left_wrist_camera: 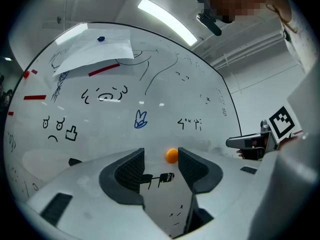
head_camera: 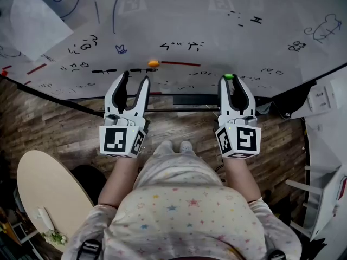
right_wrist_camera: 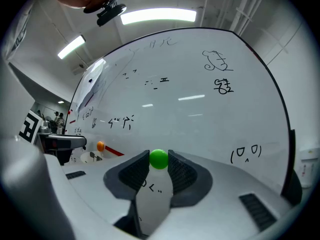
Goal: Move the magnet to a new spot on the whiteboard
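Star-print top (head_camera: 179, 199) is nearest, with both grippers held out beyond it. The right gripper (right_wrist_camera: 159, 156) is clamped on the green magnet (right_wrist_camera: 159, 159), low on the whiteboard (right_wrist_camera: 200, 109). The left gripper (left_wrist_camera: 161, 153) is held agape, with the orange magnet (left_wrist_camera: 172, 155) just past its tips, untouched. The green magnet is judged small, light, hard and slick, best gripped at its widest part. Only doodles are made out, no brand.

Green magnet (head_camera: 229, 76): small round dome on whiteboard (head_camera: 217, 31), low near board's bottom edge, pinched between fingers of your right gripper (head_camera: 230, 80). Orange magnet (head_camera: 154, 63): same shape, stuck to board well to its left, at end of red line (head_camera: 180, 64), nothing touching it.
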A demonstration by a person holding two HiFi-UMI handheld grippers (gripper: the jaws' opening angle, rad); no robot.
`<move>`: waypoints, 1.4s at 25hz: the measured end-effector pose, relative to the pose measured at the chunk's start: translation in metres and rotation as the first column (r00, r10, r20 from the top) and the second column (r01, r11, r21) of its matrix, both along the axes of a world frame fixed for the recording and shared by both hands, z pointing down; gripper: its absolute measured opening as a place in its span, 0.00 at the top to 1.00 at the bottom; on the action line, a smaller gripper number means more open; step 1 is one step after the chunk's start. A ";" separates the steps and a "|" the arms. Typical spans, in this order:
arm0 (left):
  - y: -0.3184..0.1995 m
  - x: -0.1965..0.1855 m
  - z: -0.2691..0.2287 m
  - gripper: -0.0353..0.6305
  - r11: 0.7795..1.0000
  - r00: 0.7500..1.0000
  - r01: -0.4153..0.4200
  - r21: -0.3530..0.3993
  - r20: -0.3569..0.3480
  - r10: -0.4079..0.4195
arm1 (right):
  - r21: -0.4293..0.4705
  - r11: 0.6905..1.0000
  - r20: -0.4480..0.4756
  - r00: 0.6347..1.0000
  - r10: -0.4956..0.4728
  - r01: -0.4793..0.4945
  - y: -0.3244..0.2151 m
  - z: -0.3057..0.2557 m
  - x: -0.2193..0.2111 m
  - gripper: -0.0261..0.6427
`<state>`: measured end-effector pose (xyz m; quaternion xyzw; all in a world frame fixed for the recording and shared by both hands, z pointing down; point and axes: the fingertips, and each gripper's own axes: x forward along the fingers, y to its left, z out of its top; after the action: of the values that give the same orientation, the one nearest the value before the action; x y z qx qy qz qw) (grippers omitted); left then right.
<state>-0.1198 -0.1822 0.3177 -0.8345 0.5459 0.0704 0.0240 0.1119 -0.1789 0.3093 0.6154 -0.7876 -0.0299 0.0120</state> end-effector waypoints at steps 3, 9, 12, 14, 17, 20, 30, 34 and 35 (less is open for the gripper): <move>0.001 0.003 -0.001 0.66 1.000 1.000 -0.004 0.002 0.001 0.004 | 0.005 1.000 -0.003 1.000 0.005 -0.005 0.003 -0.001 0.004 0.79; 0.000 0.007 -0.001 0.66 1.000 1.000 -0.003 0.001 0.002 0.003 | 0.017 1.000 -0.005 1.000 -0.012 0.012 0.009 -0.001 0.008 0.79; -0.001 0.010 -0.001 0.66 1.000 1.000 -0.006 0.000 0.003 0.006 | 0.018 1.000 -0.001 1.000 -0.013 0.013 0.011 -0.001 0.012 0.79; -0.002 0.012 -0.001 0.66 1.000 1.000 -0.006 -0.001 0.003 0.006 | 0.019 1.000 -0.002 1.000 -0.014 0.014 0.012 0.000 0.015 0.79; -0.003 0.015 0.000 0.66 1.000 1.000 -0.007 -0.003 0.003 0.007 | 0.012 1.000 -0.001 1.000 -0.006 0.006 0.013 0.000 0.019 0.79; -0.005 0.019 0.000 0.66 1.000 1.000 -0.010 -0.003 0.002 0.010 | 0.009 1.000 0.000 1.000 -0.008 0.008 0.014 0.002 0.022 0.79; -0.009 0.026 0.002 0.66 1.000 1.000 -0.010 -0.006 -0.001 0.010 | 0.005 1.000 0.003 1.000 -0.007 0.007 0.012 0.003 0.031 0.79; -0.011 0.027 0.001 0.66 1.000 1.000 -0.007 -0.003 -0.003 0.007 | 0.001 1.000 0.005 1.000 -0.015 0.015 0.011 0.004 0.032 0.79; -0.011 0.028 0.001 0.66 1.000 1.000 -0.006 -0.003 -0.003 0.006 | 0.000 1.000 0.007 1.000 -0.017 0.017 0.010 0.004 0.032 0.79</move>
<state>-0.0921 -0.1932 0.3184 -0.8362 0.5434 0.0707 0.0216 0.1435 -0.1687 0.3134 0.6086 -0.7930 -0.0277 0.0092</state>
